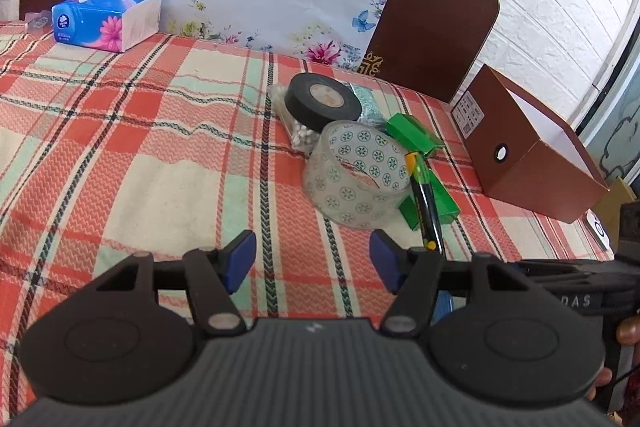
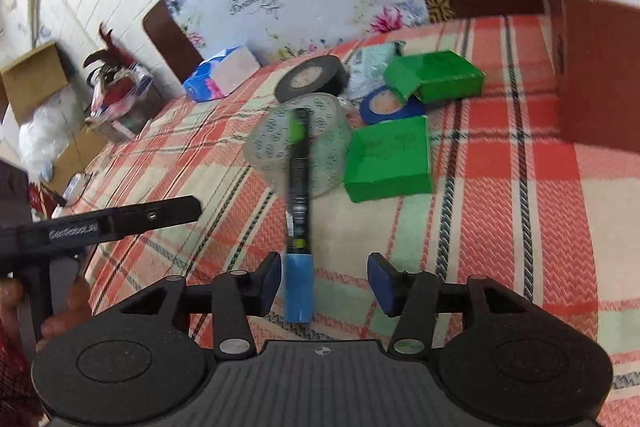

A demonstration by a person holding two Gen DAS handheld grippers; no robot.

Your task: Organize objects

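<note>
So we've got both grippers spread wide with nothing in them. The right gripper (image 2: 323, 281) hangs over the black marker with a green band and blue cap (image 2: 298, 211), whose blue cap end sits between our pads, hard up by the left pad (image 2: 269, 275) and well off the right one; can't tell if it's actually touching. The marker's long axis runs straight away from that gripper, cap end nearest us, far end propped on the clear patterned tape roll (image 2: 298, 147) on the plaid cloth-covered table (image 2: 520, 227). Our left gripper (image 1: 312, 261) hovers over bare cloth, with the tape roll (image 1: 356, 175) just ahead and the marker (image 1: 424, 203) off to its right. The right wrist view shows a blue tape roll (image 2: 386, 105) tucked between the two green cardboard boxes (image 2: 390, 157), which the left view hides. The left view shows the open brown box (image 1: 532, 151) at the table's right edge.
</note>
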